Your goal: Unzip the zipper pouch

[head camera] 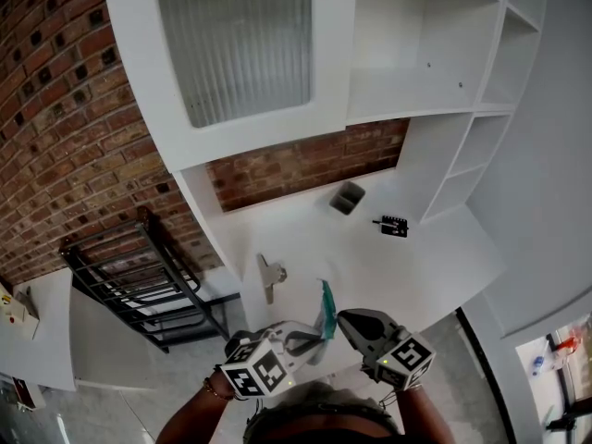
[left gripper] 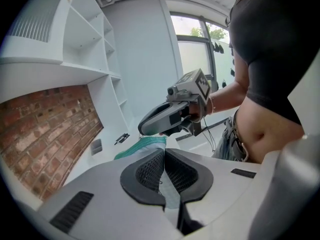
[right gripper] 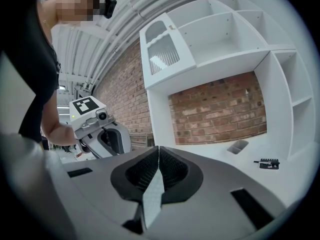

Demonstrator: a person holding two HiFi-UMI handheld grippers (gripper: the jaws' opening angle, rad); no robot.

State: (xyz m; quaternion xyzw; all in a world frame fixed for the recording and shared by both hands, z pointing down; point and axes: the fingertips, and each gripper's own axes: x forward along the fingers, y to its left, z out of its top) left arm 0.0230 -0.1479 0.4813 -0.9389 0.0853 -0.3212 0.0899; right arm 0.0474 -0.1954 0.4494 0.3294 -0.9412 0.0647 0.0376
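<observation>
Left gripper (left gripper: 164, 170) and right gripper (right gripper: 158, 170) each clamp the teal zipper pouch (head camera: 326, 305), held between them.

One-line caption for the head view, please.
Shut on a teal zipper pouch, the left gripper and right gripper hold it over the white desk.

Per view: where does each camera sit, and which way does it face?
Head view: on the person's head, looking steeply down at the desk; left forearm, left gripper and right gripper show below.
Left gripper view: on the left gripper, along its shut jaws toward the zipper pouch and right gripper; torso shows.
Right gripper view: on the right gripper, facing shelves and left gripper; the left forearm shows.
Shared by all: grey container.
</observation>
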